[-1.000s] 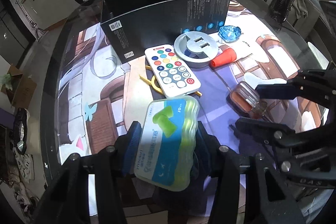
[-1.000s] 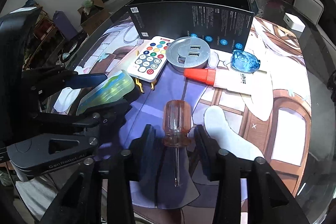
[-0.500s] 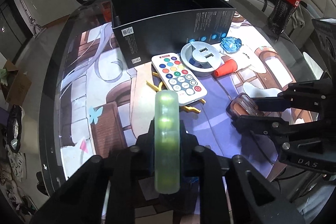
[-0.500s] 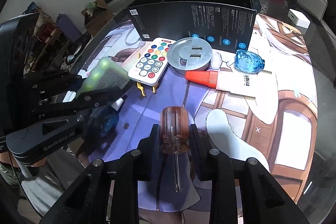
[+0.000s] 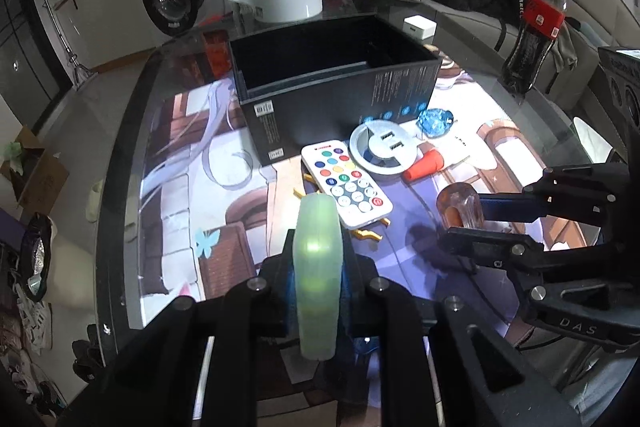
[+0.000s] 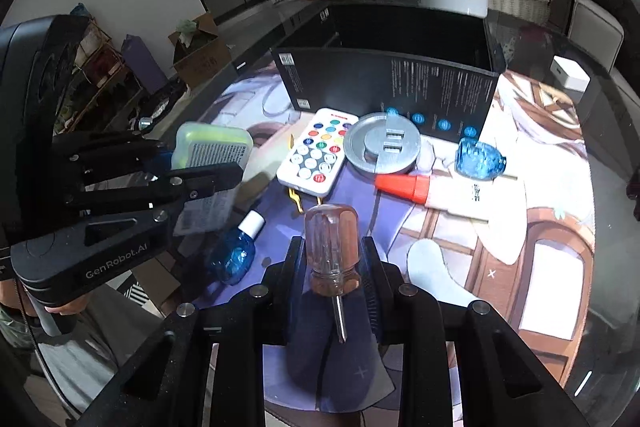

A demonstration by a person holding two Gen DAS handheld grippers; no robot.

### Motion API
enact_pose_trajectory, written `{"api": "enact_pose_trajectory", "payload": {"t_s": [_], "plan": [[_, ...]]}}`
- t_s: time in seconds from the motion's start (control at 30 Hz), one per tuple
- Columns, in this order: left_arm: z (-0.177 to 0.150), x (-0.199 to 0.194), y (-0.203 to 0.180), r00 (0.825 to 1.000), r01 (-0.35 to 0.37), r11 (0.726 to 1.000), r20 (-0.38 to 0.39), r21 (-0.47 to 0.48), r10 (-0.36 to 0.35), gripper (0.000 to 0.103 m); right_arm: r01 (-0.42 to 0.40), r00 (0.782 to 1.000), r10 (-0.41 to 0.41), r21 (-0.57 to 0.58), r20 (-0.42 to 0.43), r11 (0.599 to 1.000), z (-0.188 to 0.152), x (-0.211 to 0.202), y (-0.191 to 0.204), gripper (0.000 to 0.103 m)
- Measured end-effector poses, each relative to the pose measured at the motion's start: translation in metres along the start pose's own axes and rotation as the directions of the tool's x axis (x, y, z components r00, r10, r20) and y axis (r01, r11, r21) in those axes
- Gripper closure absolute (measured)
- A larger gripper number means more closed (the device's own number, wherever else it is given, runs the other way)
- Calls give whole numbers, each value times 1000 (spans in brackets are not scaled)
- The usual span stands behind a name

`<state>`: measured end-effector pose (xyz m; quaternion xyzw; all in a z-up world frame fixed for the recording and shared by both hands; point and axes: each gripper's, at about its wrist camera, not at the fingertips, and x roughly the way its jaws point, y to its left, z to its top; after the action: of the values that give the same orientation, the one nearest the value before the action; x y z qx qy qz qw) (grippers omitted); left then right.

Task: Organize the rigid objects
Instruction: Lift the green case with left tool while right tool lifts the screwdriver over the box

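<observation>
Left wrist view has the left gripper (image 5: 318, 267) tilted steeply down over the glass table (image 5: 124, 163), clamped on a pale green case (image 5: 318, 267) held edge-on and clear of the surface. To its right, the right gripper (image 6: 330, 263), angled down likewise, has just closed onto a screwdriver (image 6: 331, 251) by its amber handle, blade toward the camera. Ahead of both lie a remote (image 5: 346, 187) and an open black box (image 5: 336, 83)

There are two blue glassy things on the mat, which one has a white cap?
The small blue bottle lying near the left tongs has the white cap. The other blue piece beside the black box shows no cap.
</observation>
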<state>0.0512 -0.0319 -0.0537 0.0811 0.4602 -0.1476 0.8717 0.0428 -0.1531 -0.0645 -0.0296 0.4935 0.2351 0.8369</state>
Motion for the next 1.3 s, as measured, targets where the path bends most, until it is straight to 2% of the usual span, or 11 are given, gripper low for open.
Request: {"api": "enact_pose_trajectory", "payload": {"t_s": [0.17, 0.33, 0.43, 0.53, 0.7, 0.77, 0.8, 0.9, 1.0, 1.1, 1.3], "plan": [[5, -19, -4, 996, 6, 1000, 92, 13, -7, 88, 31, 989, -25, -40, 145, 999, 5, -30, 10, 78], [6, -27, -1, 991, -1, 1000, 137, 7, 0, 88, 40, 987, -31, -54, 160, 998, 5, -33, 14, 78], [9, -46, -2, 972, -35, 999, 231, 15, 31, 88, 41, 977, -28, -56, 211, 998, 7, -44, 16, 78], [10, -77, -4, 930, -59, 998, 363, 13, 50, 88, 62, 948, -35, -75, 317, 995, 8, -63, 21, 78], [4, -124, -10, 817, -105, 994, 572, 10, 80, 88, 130, 868, -70, -88, 492, 988, 2, -97, 33, 78], [1, -135, -13, 786, -122, 992, 611, 4, 94, 88, 138, 839, -78, -72, 539, 988, 1, -108, 33, 78], [0, -137, -13, 778, -122, 992, 622, 2, 95, 88, 141, 827, -80, -68, 557, 988, 0, -112, 35, 78], [-1, -140, -12, 773, -113, 994, 629, 11, 81, 88, 156, 806, -84, -73, 586, 985, -1, -120, 40, 78], [4, -138, -7, 788, -83, 996, 613, 8, 61, 88, 159, 801, -85, -74, 592, 985, 2, -123, 41, 78], [16, -133, 2, 796, -54, 998, 603, -13, 51, 88, 180, 779, -105, -60, 619, 982, 11, -126, 41, 78], [53, -112, 10, 775, -44, 998, 628, -52, 67, 88, 169, 758, -138, 12, 638, 985, 53, -122, 23, 78]]}}
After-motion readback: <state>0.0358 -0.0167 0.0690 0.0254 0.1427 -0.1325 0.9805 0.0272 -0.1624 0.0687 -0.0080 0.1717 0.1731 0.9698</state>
